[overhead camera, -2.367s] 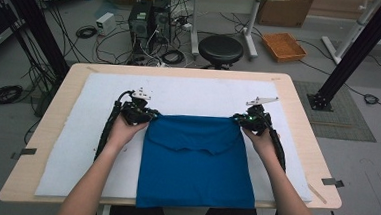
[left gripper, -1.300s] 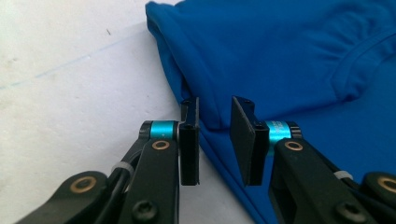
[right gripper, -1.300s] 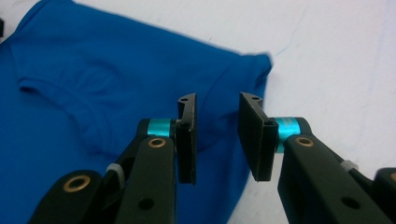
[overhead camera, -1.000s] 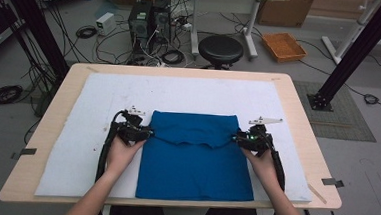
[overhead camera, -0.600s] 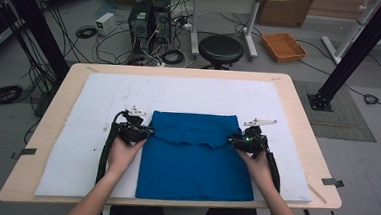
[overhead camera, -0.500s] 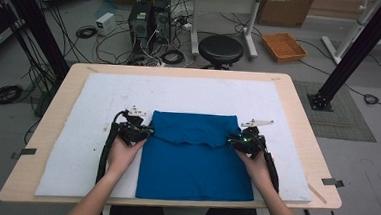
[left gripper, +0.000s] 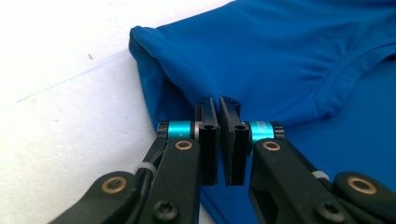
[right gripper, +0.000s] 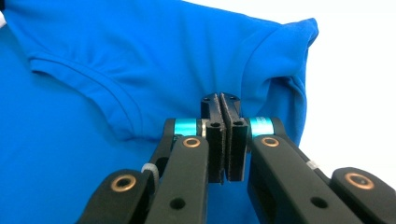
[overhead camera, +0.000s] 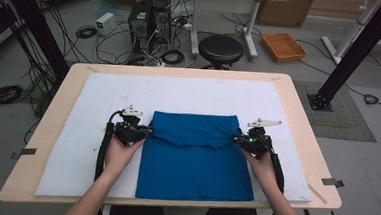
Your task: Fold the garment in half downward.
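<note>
High view: both grippers (overhead camera: 148, 130) (overhead camera: 237, 138) pinch the blue shirt (overhead camera: 195, 163).

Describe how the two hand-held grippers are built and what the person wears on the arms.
Each hand-held gripper, left and right, has black jaws with brass-coloured rivets and cyan rollers. A grey plate tops the right one; black cables trail back. The forearms are bare.
</note>
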